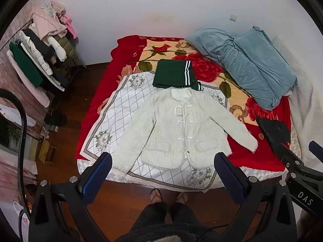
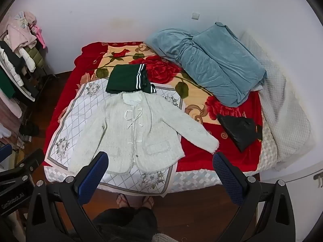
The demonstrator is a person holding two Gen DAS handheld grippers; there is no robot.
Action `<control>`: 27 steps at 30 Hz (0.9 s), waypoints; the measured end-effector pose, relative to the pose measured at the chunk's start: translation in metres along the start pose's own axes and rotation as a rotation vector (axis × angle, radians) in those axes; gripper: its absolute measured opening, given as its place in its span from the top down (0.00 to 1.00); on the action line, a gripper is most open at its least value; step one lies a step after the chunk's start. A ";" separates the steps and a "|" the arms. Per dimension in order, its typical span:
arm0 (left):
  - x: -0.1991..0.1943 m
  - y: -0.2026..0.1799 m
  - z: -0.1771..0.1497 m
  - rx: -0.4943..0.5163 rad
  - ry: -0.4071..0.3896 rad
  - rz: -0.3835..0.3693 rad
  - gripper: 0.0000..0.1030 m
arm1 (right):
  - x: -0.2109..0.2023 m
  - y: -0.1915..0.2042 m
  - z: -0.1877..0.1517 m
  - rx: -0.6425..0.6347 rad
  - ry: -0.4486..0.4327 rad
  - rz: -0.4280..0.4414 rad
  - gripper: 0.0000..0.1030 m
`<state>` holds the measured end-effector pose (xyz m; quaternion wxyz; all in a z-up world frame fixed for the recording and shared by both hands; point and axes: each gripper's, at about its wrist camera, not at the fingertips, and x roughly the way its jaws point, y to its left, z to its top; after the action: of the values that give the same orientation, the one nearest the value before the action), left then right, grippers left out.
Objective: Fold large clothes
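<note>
Bed (image 1: 260, 157) bears a white jacket (image 1: 173, 125) spread flat; left gripper (image 1: 161, 173) and right gripper (image 2: 161, 173) gape empty.

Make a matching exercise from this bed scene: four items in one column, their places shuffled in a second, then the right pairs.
Items
1. white jacket
2. green folded garment
3. blue quilt
4. black bag

Places
A. bundled at the far right of the bed, near the wall
B. spread flat on the white patterned cloth
C. just beyond the jacket's collar
D. on the red blanket past the jacket's right-hand sleeve

Pairs: 1-B, 2-C, 3-A, 4-D
</note>
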<state>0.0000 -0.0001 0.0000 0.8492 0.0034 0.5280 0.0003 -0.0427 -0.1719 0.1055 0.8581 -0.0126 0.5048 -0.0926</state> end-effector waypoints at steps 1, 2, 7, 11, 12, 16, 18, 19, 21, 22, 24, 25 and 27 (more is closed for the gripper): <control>0.000 0.000 0.000 0.000 0.001 -0.001 0.00 | 0.000 0.001 0.000 -0.005 0.002 -0.010 0.00; 0.000 0.000 0.000 0.000 0.002 -0.002 0.00 | 0.000 0.000 0.000 -0.003 0.002 -0.006 0.00; 0.000 0.000 0.000 -0.001 -0.002 -0.001 0.00 | -0.001 -0.001 0.001 -0.003 0.004 -0.005 0.00; 0.000 0.000 0.000 -0.002 -0.001 -0.004 0.00 | 0.000 0.000 0.000 -0.003 -0.001 -0.010 0.00; 0.000 -0.001 0.000 -0.001 -0.002 -0.005 0.00 | 0.000 0.000 0.001 -0.002 -0.001 -0.010 0.00; 0.000 0.000 0.000 -0.002 -0.003 -0.007 0.00 | 0.000 0.001 0.000 -0.003 -0.003 -0.009 0.00; 0.000 0.000 0.000 -0.004 -0.004 -0.008 0.00 | 0.000 0.000 0.000 -0.003 -0.004 -0.009 0.00; 0.000 0.000 0.000 -0.002 -0.003 -0.008 0.00 | 0.000 0.001 0.000 -0.002 -0.004 -0.009 0.00; 0.000 0.000 0.000 -0.002 -0.003 -0.009 0.00 | 0.000 0.001 0.000 -0.003 -0.004 -0.009 0.00; 0.000 0.000 0.000 -0.002 -0.004 -0.008 0.00 | 0.000 0.000 0.000 -0.003 -0.004 -0.008 0.00; 0.000 0.000 0.000 -0.003 -0.003 -0.007 0.00 | 0.000 0.001 0.000 -0.003 -0.005 -0.007 0.00; 0.000 0.000 0.000 -0.003 -0.003 -0.007 0.00 | -0.001 0.001 0.001 -0.003 -0.005 -0.007 0.00; 0.000 0.000 0.000 -0.003 -0.006 -0.006 0.00 | -0.001 0.001 0.000 -0.003 -0.006 -0.007 0.00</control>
<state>-0.0003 -0.0003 0.0002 0.8508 0.0006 0.5255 -0.0014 -0.0425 -0.1711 0.1062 0.8593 -0.0158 0.5023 -0.0948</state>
